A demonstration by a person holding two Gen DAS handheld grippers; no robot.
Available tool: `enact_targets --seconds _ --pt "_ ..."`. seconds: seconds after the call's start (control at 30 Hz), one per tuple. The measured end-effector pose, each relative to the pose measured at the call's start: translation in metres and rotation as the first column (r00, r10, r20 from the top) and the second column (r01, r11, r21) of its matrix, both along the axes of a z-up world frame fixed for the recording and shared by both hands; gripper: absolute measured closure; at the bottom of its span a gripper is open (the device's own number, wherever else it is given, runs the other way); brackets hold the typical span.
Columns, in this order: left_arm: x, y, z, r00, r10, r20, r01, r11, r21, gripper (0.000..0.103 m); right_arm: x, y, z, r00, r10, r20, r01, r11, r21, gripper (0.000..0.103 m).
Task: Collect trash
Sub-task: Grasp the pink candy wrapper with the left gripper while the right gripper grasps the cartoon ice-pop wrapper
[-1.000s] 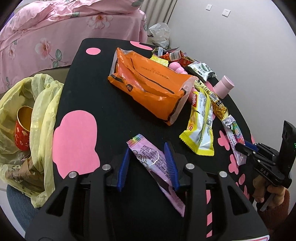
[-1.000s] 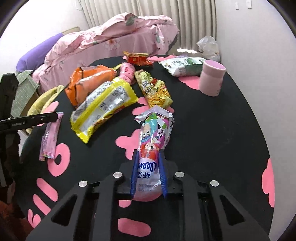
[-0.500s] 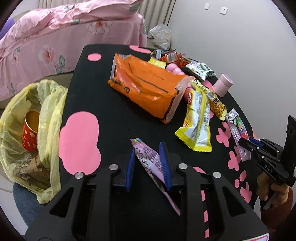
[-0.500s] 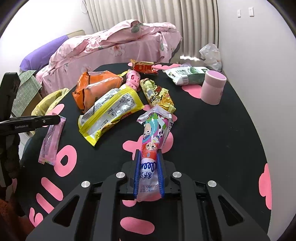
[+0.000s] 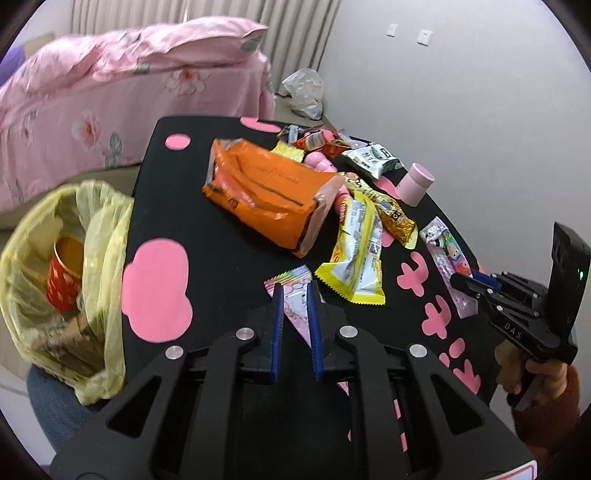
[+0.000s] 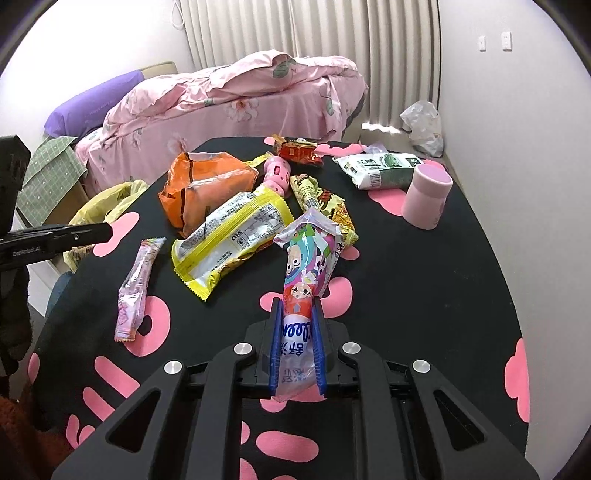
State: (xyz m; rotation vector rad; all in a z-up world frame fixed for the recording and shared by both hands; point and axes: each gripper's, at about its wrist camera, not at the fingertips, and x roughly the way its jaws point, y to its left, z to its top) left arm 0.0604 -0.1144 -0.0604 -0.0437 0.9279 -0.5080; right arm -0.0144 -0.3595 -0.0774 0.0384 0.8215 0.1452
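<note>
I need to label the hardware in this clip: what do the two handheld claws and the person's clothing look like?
Both the left claw and the right claw are black frames with silver bolts and blue ribbed pads. The right claw's side bears white lettering and a green light. The sleeve is fuzzy and rust-orange.

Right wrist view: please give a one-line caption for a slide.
Right hand-held gripper clamps a cartoon-printed snack wrapper above the littered black table.

Pink cylindrical cup [image 6: 426, 197] upside down near right edge of black round table with pink shapes [image 6: 424, 280]. Pink plastic toy figure [image 6: 277, 173] lying toward far edge. Beyond table: bed with pink floral quilt [image 6: 236, 99], purple pillow [image 6: 92, 107], pleated beige curtains [image 6: 314, 29], white wall sockets [image 6: 495, 40].
</note>
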Motion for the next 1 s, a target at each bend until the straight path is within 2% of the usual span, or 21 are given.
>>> enact_targets --seconds 0.1,0.17,0.3,0.37,0.4,0.5,0.63,0.73,1.0 --pt "0.007 0.007 -0.011 0.997 0.028 -0.068 -0.032 0.998 -0.051 0.060 0.000 0.000 0.000 1.000 -0.001 -0.002 0.001 1.000 -0.003 0.088" --pt "0.012 0.005 -0.018 0.995 0.039 -0.091 -0.043 0.998 -0.049 0.059 0.000 0.001 -0.001 1.000 -0.002 -0.009 0.002 1.000 0.002 0.088" --pt "0.026 -0.011 -0.031 0.993 0.048 -0.107 -0.046 0.999 0.021 0.059 0.000 0.002 -0.008 1.000 0.002 -0.027 -0.002 1.000 0.008 0.088" --pt "0.035 -0.020 -0.037 0.992 0.042 -0.117 -0.039 0.999 0.033 0.059 0.000 0.002 -0.012 0.999 0.005 -0.033 -0.005 1.000 0.008 0.088" --pt "0.037 -0.025 -0.038 0.994 0.045 -0.100 -0.040 0.998 0.051 0.059 0.000 0.002 -0.014 0.999 0.005 -0.036 -0.005 1.000 0.010 0.088" --pt "0.033 -0.043 -0.040 0.997 0.005 -0.083 0.003 0.995 0.102 0.081 -0.001 -0.001 -0.016 0.999 0.000 -0.039 0.000 1.000 0.017 0.088" --pt "0.013 -0.053 -0.035 0.999 -0.041 -0.034 0.045 0.991 0.129 0.091 -0.001 -0.006 -0.016 0.999 -0.013 -0.033 0.013 1.000 0.021 0.088" --pt "0.001 -0.054 -0.027 0.998 -0.058 -0.011 0.058 0.990 0.128 0.094 -0.001 -0.008 -0.015 0.999 -0.021 -0.030 0.022 1.000 0.022 0.088" --pt "-0.014 -0.045 -0.012 0.997 -0.069 0.014 0.068 0.994 0.089 0.095 0.000 -0.005 -0.013 0.999 -0.014 -0.029 0.015 1.000 0.011 0.088"
